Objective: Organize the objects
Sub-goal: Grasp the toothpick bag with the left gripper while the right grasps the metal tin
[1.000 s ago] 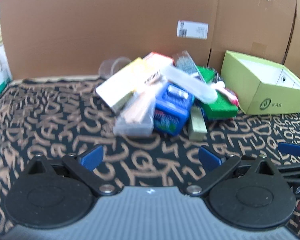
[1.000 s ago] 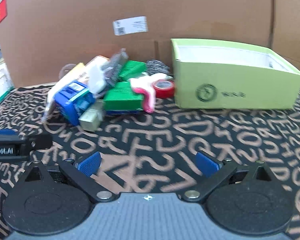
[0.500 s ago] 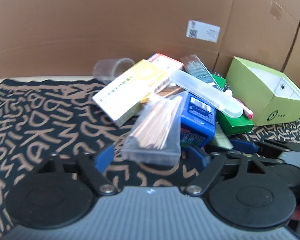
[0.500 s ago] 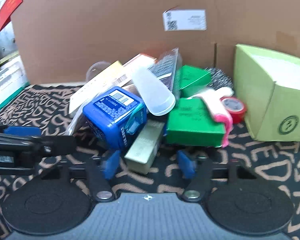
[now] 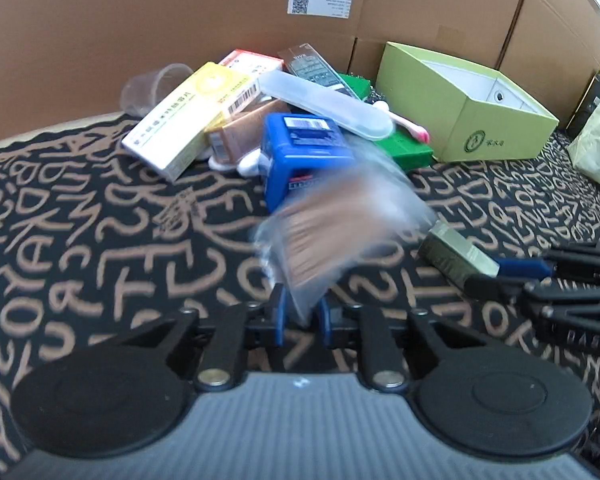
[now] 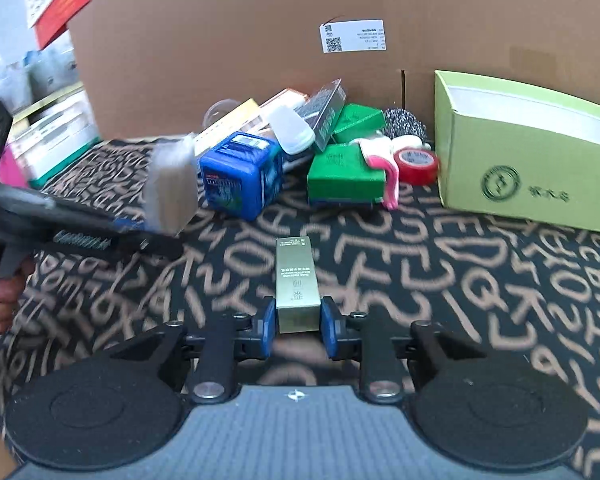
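Carrying both picks to the green box [image 6: 516,168], ahead and right of the right claw [image 6: 297,320], should go level and slow, since each is pinched by one end only. Right jaws closing on the gold carton [image 6: 295,280], which juts forward from the pads. Left claw [image 5: 302,314] jaws closing on the toothpick packet [image 5: 332,232], tilted up and ahead.

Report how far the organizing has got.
Done: nothing yet; the green box looks empty as far as its inside shows. In hand: the left gripper is closing on a clear pack of sticks, and the right gripper is closing on a gold box, both pulled clear of the pile. Left: the blue box, green packs, red tape and the other items still heaped.
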`<state>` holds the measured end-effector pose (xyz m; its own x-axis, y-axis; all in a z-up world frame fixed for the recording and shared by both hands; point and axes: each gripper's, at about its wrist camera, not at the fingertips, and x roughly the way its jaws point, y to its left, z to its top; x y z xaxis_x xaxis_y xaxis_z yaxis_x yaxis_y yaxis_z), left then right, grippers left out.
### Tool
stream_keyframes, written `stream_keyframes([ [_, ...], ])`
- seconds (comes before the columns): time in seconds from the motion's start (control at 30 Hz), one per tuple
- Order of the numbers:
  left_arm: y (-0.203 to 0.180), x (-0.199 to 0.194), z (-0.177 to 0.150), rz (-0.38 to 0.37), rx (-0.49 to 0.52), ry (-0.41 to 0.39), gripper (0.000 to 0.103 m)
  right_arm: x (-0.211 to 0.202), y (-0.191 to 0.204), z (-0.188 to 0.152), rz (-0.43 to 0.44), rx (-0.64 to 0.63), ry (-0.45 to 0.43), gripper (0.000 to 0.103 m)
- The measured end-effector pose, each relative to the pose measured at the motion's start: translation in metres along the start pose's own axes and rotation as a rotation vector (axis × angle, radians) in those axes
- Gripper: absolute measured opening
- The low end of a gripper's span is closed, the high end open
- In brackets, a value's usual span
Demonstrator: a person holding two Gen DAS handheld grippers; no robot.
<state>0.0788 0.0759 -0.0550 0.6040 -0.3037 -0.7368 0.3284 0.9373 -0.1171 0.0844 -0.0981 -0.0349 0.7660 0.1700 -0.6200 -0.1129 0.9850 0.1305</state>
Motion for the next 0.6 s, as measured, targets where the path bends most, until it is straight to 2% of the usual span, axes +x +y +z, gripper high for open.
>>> stream_keyframes([
  [0.07,-0.002,-0.003,0.004,0.049,0.007,-0.04,0.034,-0.004,-0.001,-0.002,-0.002,0.001,-0.015,0.03],
  [0.1,-0.002,-0.003,0.008,0.078,0.0,-0.063,0.046,-0.003,-0.001,-0.001,0.001,0.004,-0.023,0.035],
  [0.17,-0.003,-0.002,0.017,0.087,0.001,-0.086,0.058,-0.002,0.001,0.001,0.001,0.005,-0.031,0.037],
  [0.2,-0.007,-0.002,0.019,0.066,0.015,-0.085,0.062,-0.002,0.003,0.001,0.002,-0.002,-0.036,0.041],
  [0.23,-0.011,-0.003,0.019,0.036,0.036,-0.081,0.064,-0.002,0.005,0.001,0.004,-0.012,-0.042,0.052],
  [0.27,-0.015,-0.006,0.019,0.005,0.053,-0.078,0.072,-0.003,0.006,0.001,0.003,-0.017,-0.048,0.056],
  [0.3,-0.018,-0.009,0.017,-0.022,0.059,-0.078,0.081,-0.005,0.006,-0.001,0.0,-0.021,-0.053,0.059],
  [0.37,-0.021,-0.015,0.013,-0.085,0.037,-0.076,0.095,-0.008,0.004,-0.004,-0.012,-0.03,-0.059,0.059],
  [0.43,-0.023,-0.014,0.013,-0.127,0.003,-0.076,0.096,-0.008,0.001,-0.007,-0.029,-0.035,-0.055,0.06],
  [0.53,-0.028,0.005,0.015,-0.113,-0.012,-0.042,0.089,-0.004,0.0,-0.008,-0.041,-0.036,-0.044,0.06],
  [0.6,-0.029,0.021,0.017,-0.11,-0.025,-0.008,0.088,-0.005,0.001,-0.009,-0.037,-0.051,-0.05,0.06],
])
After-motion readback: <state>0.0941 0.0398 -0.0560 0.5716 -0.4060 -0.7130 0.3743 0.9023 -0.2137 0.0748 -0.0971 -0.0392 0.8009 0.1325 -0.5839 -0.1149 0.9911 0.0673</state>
